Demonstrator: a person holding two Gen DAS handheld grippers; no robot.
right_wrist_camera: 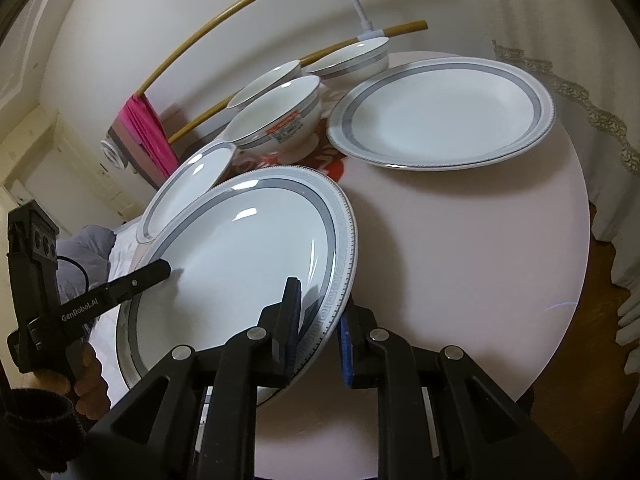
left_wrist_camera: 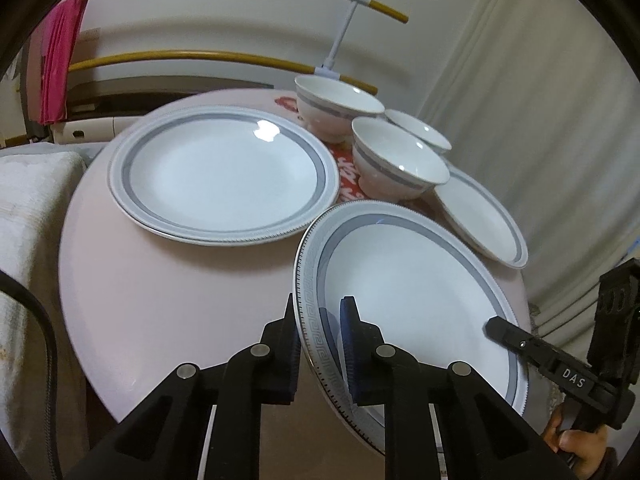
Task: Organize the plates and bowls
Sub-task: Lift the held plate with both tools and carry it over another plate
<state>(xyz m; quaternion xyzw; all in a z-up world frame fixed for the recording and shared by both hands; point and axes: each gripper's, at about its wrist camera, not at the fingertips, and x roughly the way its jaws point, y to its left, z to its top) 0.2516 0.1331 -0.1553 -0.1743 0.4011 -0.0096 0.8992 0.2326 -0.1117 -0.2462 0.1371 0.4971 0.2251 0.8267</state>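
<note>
Both grippers (left_wrist_camera: 320, 344) (right_wrist_camera: 320, 332) pinch one glossy round grey-banded plate (left_wrist_camera: 408, 292) (right_wrist_camera: 240, 256).

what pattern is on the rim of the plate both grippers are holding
A pale grey Greek-key band on the held plate, with a darker grey ring inside it; clearest in the left wrist view.

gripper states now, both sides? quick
Left gripper: closed on the rim of the near plate.
Right gripper: closed on the opposite rim of the same plate, which sits tilted above the table.
</note>
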